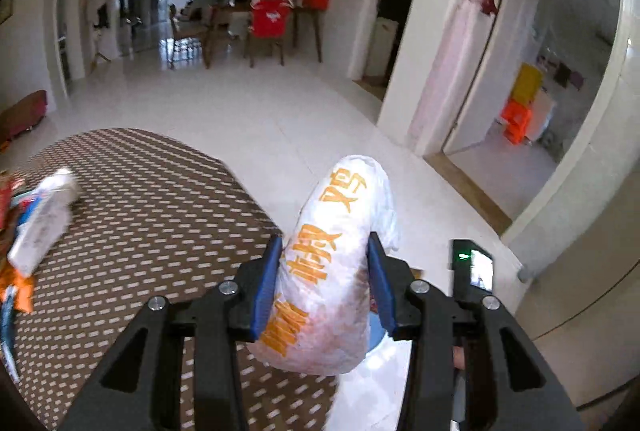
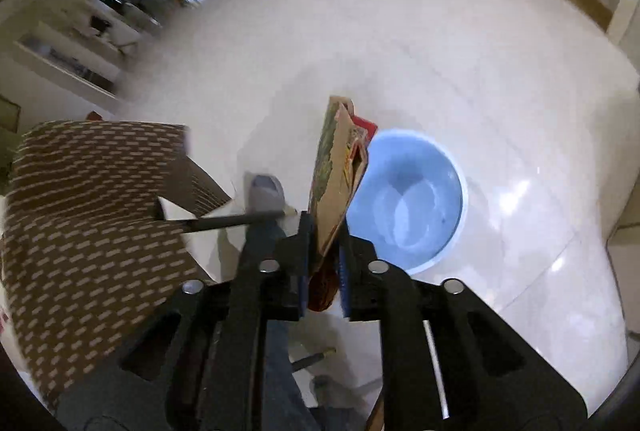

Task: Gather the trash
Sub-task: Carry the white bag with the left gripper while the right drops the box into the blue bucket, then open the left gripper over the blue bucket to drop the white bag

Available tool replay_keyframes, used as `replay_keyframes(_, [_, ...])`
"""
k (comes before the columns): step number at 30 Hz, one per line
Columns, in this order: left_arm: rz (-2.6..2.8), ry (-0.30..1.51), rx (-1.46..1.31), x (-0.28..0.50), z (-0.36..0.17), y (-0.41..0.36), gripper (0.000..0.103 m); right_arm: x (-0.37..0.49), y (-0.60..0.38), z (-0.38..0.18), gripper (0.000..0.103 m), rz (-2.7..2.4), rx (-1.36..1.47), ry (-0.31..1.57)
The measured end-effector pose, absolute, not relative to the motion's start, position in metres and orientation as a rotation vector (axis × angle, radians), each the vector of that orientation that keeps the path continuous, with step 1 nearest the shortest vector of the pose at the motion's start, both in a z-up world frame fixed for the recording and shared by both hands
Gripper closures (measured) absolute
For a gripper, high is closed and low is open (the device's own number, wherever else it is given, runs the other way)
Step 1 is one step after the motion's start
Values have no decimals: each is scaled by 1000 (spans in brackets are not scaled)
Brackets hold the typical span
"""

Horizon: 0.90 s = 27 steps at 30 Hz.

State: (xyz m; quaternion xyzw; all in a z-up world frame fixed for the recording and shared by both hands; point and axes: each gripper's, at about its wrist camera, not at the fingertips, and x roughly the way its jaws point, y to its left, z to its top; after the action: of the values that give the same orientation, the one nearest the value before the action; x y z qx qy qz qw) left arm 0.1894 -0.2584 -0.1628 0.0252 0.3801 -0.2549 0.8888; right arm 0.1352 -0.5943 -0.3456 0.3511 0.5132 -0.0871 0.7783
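Observation:
My left gripper (image 1: 325, 245) is shut on a white food wrapper with orange characters (image 1: 324, 271), held upright above the edge of the brown patterned table (image 1: 140, 215). My right gripper (image 2: 323, 231) is shut on a flattened brown cardboard box with a red printed side (image 2: 340, 175), held over the floor just left of a light blue bin (image 2: 412, 199). The bin looks empty inside. More trash lies at the table's left edge: a white packet (image 1: 40, 223) and orange and red wrappers (image 1: 18, 291).
The brown tablecloth (image 2: 88, 215) hangs at the left of the right wrist view. A grey slipper (image 2: 266, 195) and a dark rod (image 2: 224, 221) lie by the table. White tiled floor (image 1: 280, 103) leads to dining chairs (image 1: 266, 27) and a doorway (image 1: 532, 103).

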Motion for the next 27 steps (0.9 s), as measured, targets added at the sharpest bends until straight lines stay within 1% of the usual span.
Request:
replay_keyframes(1, [-534, 803, 60, 194, -167, -266, 61, 136, -599, -350, 41, -191, 776, 1107])
replay_keyframes(2, [-538, 817, 70, 197, -172, -275, 61, 134, -605, -355, 32, -194, 788, 1102])
replay_keyframes(4, [-552, 854, 85, 208, -184, -292, 61, 126, -616, -356, 32, -216, 818, 1088])
replay_keyframes(7, [-572, 900, 105, 220, -199, -317, 61, 113, -631, -342, 29, -249, 858, 1027])
replay_keyframes(12, [-608, 984, 141, 233, -228, -357, 61, 87, -659, -293, 25, -305, 856, 881])
replay_keyframes(14, [-617, 1031, 154, 242, -244, -373, 61, 74, -667, -269, 22, -321, 847, 818])
replay_keyframes(18, [-619, 1100, 185, 256, -271, -397, 60, 64, -668, -236, 20, -324, 822, 743])
replay_keyframes(20, [-619, 1148, 190, 264, -283, -401, 54, 61, -664, -228, 19, -322, 815, 718])
replay_keyframes(21, [-617, 1174, 185, 267, -288, -401, 43, 59, -662, -224, 18, -323, 808, 704])
replay_keyframes(22, [-611, 1183, 180, 268, -291, -402, 27, 57, -662, -221, 17, -324, 801, 695])
replay_keyframes(24, [-589, 1177, 170, 267, -292, -399, 17, 65, -665, -219, 15, -324, 794, 691])
replay_keyframes(27, [-564, 1168, 159, 268, -289, -394, 15, 67, -664, -225, 11, -319, 797, 711])
